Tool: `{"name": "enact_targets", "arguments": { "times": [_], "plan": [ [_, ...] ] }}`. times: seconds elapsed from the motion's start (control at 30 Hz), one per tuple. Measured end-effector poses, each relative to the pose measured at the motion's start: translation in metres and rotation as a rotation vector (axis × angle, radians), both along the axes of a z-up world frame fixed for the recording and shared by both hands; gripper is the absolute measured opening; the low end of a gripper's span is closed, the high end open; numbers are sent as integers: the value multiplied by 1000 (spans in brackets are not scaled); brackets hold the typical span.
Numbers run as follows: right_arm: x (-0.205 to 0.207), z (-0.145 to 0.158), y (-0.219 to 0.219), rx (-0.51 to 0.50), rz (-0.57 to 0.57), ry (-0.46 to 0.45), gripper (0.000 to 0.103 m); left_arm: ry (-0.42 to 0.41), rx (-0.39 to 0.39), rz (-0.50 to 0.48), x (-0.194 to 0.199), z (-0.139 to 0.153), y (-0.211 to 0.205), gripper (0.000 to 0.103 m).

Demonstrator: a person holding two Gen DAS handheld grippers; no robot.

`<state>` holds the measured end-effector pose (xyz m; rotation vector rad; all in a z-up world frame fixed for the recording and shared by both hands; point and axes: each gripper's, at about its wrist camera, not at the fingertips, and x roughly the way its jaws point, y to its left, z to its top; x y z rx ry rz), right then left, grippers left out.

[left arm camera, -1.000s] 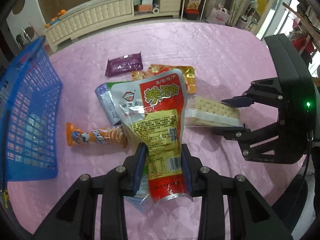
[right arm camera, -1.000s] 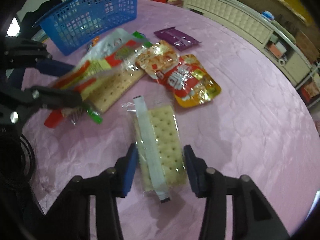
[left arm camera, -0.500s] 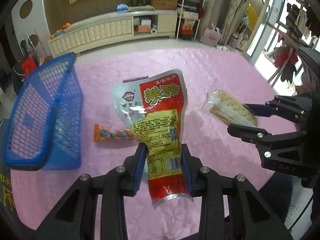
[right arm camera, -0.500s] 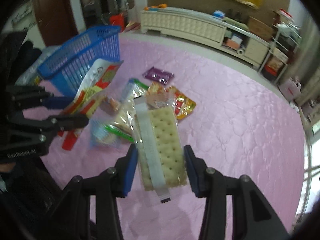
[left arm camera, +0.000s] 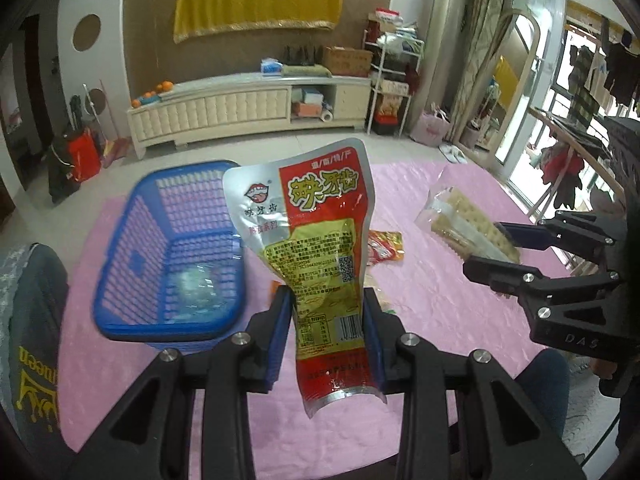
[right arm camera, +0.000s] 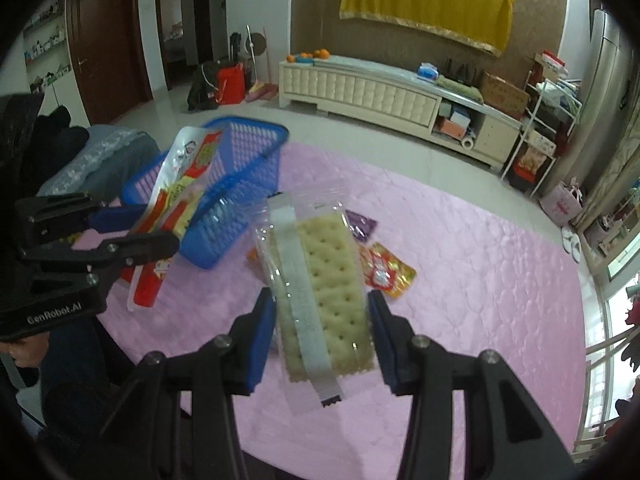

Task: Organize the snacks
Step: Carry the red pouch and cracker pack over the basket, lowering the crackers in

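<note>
My left gripper is shut on a red and silver snack pouch and holds it upright above the pink table, to the right of the blue basket. My right gripper is shut on a clear pack of crackers, lifted above the table. The cracker pack also shows in the left wrist view, and the pouch shows in the right wrist view in front of the basket.
A red and yellow snack pack and a purple pack lie on the pink tablecloth behind the crackers. A chair back with grey cloth stands at the left table edge. A white cabinet lines the far wall.
Both grippers have lifted their packs higher off the table and tilted up, so more of the room shows. The basket now appears closer to the left gripper.
</note>
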<state>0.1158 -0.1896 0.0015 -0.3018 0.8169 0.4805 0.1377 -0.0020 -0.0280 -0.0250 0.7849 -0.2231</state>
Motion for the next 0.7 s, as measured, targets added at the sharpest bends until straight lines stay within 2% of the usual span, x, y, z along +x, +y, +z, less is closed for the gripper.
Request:
{"name": "enact_targets", "arguments": {
  "times": [0.2, 0.33, 0.7],
  "plan": [
    [-5, 9, 30, 24, 37, -17, 51, -25, -42, 31, -8, 15, 40, 33],
    [0, 12, 50, 55, 46, 2, 51, -37, -54, 69, -8, 24, 70, 33],
    [18, 21, 115, 72, 105, 23, 51, -33, -30, 179, -1, 23, 126, 33]
  ]
}}
